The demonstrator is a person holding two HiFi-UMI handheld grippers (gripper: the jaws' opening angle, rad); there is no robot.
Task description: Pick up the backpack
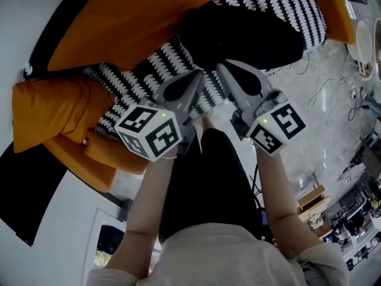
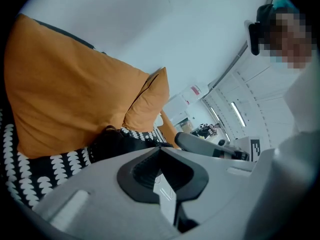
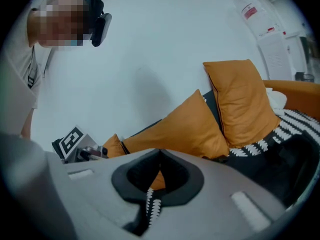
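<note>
The black backpack (image 1: pixel 238 34) lies on the patterned black-and-white throw (image 1: pixel 149 70) of an orange sofa. It shows as a dark mass past the jaws in the left gripper view (image 2: pixel 112 141) and low on the right in the right gripper view (image 3: pixel 280 159). My left gripper (image 1: pixel 193 76) and right gripper (image 1: pixel 223 70) hover side by side just short of the backpack's near edge, without touching it. Both are shut and hold nothing, with the left gripper (image 2: pixel 160 149) and the right gripper (image 3: pixel 160 151) each showing its jaws met at the tip.
Large orange cushions (image 1: pixel 131 16) lean along the sofa back, and an orange armrest (image 1: pixel 53 109) lies at the left. Cables (image 1: pixel 333 88) trail over the pale floor at the right, beside a cluttered shelf (image 1: pixel 357 219). The person's dark trousers (image 1: pixel 208 183) fill the lower middle.
</note>
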